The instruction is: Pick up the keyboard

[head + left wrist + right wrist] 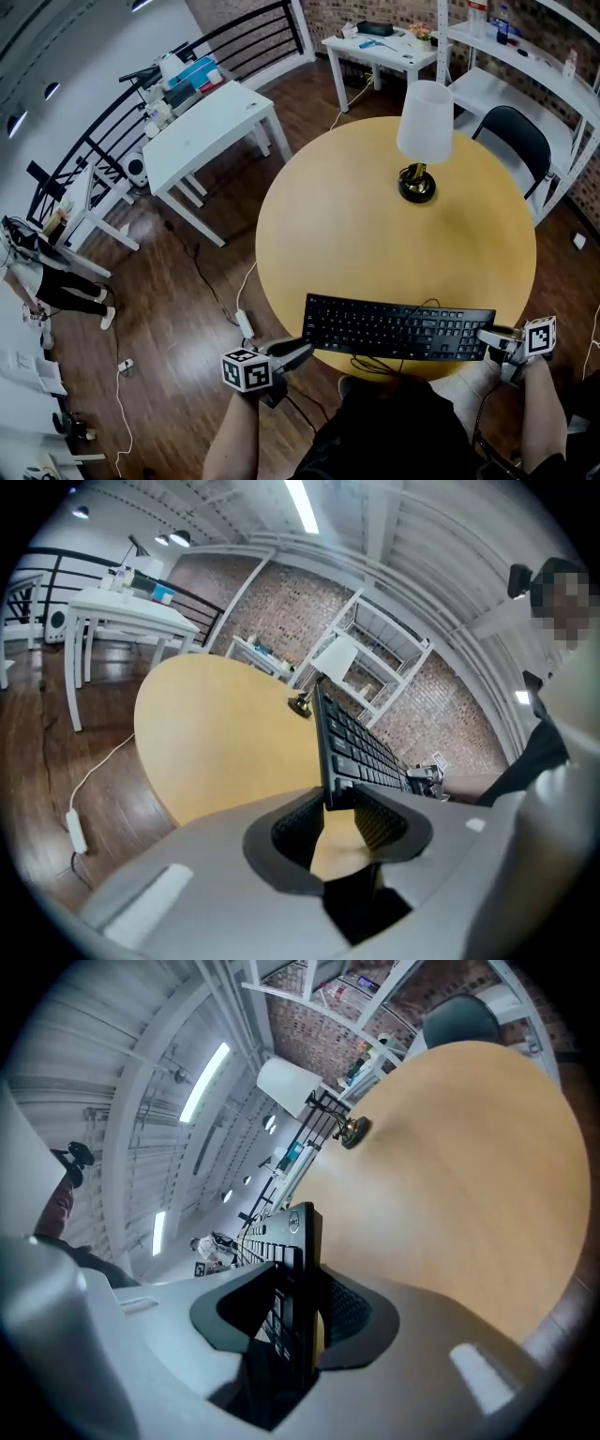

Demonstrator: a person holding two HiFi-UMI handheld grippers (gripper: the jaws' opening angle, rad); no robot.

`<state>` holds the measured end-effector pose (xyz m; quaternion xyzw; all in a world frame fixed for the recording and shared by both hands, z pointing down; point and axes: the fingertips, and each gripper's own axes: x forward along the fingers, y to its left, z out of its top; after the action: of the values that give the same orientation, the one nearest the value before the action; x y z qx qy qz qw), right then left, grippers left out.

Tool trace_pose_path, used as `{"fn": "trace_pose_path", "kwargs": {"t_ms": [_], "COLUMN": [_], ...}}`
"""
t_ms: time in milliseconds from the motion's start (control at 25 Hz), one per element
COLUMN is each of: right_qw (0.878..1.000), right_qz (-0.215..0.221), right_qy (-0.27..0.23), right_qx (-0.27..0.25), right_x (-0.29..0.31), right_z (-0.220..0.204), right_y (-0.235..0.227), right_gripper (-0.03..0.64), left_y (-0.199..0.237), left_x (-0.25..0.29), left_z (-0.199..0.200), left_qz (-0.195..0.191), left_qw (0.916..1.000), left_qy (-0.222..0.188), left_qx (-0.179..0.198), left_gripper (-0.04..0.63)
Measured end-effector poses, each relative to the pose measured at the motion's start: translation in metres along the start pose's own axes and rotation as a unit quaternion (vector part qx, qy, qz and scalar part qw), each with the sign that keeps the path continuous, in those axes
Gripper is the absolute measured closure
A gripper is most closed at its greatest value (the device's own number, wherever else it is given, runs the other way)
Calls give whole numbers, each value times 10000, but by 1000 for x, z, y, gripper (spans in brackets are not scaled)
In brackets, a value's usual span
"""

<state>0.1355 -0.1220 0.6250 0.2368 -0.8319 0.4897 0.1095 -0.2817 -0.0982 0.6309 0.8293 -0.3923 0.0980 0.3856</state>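
Note:
A black keyboard [398, 328] with a trailing cable [375, 364] is held over the near edge of the round wooden table [375, 216], one gripper at each end. My left gripper [305, 352] is shut on its left end. In the left gripper view the keyboard [361, 747] runs away edge-on from between the pads of the left gripper [339, 803]. My right gripper [487, 337] is shut on the right end. In the right gripper view the keyboard [291, 1241] stands edge-on, clamped in the right gripper [300, 1288].
A lamp [422, 131] with a white shade stands on the table's far side. A white desk [211, 127] is at the left, a black chair [511, 131] and white shelving at the right. A power strip [246, 323] lies on the wooden floor. A person [47, 272] stands far left.

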Motion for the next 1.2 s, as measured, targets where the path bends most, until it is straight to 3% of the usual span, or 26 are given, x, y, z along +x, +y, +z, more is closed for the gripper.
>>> {"fn": "trace_pose_path", "kwargs": {"t_ms": [400,600,1200], "right_qw": [9940,9902,9813], "right_qz": [297,309,445], "right_qy": [-304,-436,-619], "right_qx": [-1008,-1288,-1770], "right_x": [-1,-15,-6], "right_z": [110,160,250], "right_y": [69,92,130], "right_gripper": [479,479,477], "left_y": [-27,-48,-51], "left_x": [-38,-46,-57], "left_z": [110,157,235], "left_qz": [242,301,615], "left_qw": [9956,9915,9840], "left_qy": [-660,-1003,-1372], "left_qx": [627,766,955], "left_gripper": [265,265,264]}}
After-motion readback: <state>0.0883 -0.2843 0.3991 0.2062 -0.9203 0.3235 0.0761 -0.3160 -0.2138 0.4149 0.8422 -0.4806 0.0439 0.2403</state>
